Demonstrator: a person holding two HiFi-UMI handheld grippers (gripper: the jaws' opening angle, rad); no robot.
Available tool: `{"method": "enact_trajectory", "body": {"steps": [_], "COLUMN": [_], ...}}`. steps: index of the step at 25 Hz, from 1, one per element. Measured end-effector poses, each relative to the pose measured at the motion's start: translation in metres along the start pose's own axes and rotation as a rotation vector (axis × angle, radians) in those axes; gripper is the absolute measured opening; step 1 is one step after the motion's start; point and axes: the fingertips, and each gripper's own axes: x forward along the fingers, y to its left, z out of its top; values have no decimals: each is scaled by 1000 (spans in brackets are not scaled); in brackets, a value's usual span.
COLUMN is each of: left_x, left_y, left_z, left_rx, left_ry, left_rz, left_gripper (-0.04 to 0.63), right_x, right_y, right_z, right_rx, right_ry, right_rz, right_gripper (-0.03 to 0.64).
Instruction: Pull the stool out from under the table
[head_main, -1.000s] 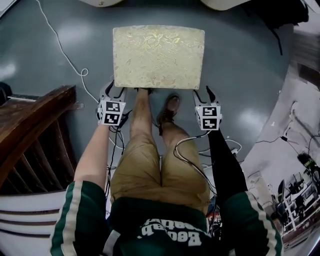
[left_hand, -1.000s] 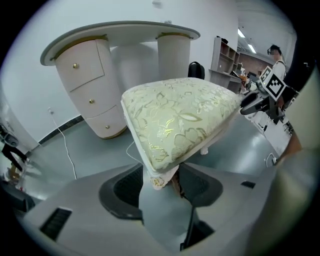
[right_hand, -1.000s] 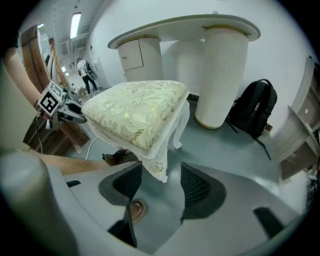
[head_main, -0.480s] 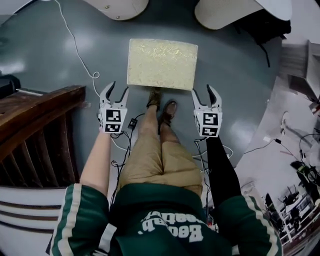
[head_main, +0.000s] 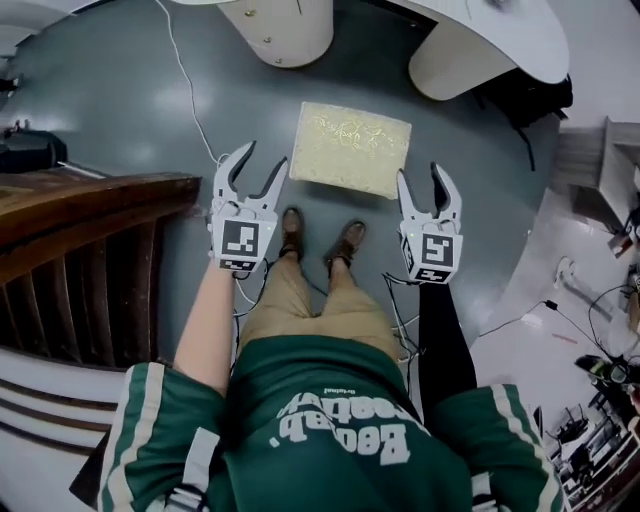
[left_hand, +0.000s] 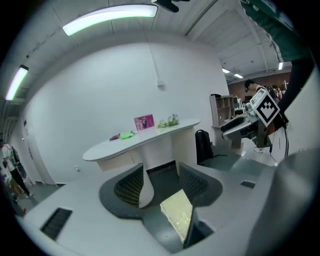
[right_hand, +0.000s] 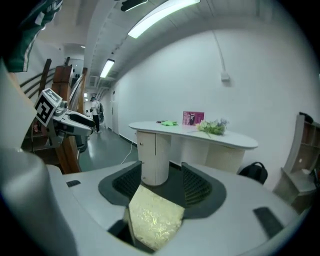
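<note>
The stool (head_main: 351, 148), with a cream and gold patterned cushion, stands on the grey floor just in front of the white table's column legs (head_main: 285, 30). It is out from beneath the tabletop (head_main: 540, 40). My left gripper (head_main: 262, 160) hangs open near the stool's left corner, well above it and not touching. My right gripper (head_main: 420, 176) is open beside its right corner, also apart from it. In the left gripper view the stool (left_hand: 177, 215) shows low between empty jaws (left_hand: 162, 182). The right gripper view shows the stool (right_hand: 155, 217) below its empty jaws (right_hand: 162, 185).
Dark wooden furniture (head_main: 80, 230) stands close on the left. A black bag (head_main: 520, 95) lies by the right table leg (head_main: 450, 60). White and black cables (head_main: 185, 80) trail across the floor. The person's shoes (head_main: 292, 225) stand just behind the stool.
Both grippers have lifted away from the stool's front corners, still open. The head view has risen and tipped forward, so the stool looks smaller and the table legs show more.
</note>
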Motion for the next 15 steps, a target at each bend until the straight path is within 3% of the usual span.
{"method": "enact_trajectory", "body": {"steps": [4, 8, 15], "left_x": [-19, -29, -48], "left_y": [27, 46, 80], "left_z": [66, 110, 154], "left_rx": [10, 2, -6], "left_ry": [-121, -195, -295], "left_rz": [6, -43, -150], "left_gripper": [241, 241, 241], "right_x": [-8, -22, -51], "right_y": [13, 30, 69], "right_z": [71, 129, 170], "right_rx": [-24, -40, -21], "right_ry": [-91, -160, -172], "right_rz": [-23, -79, -229], "right_gripper": [261, 262, 262]}}
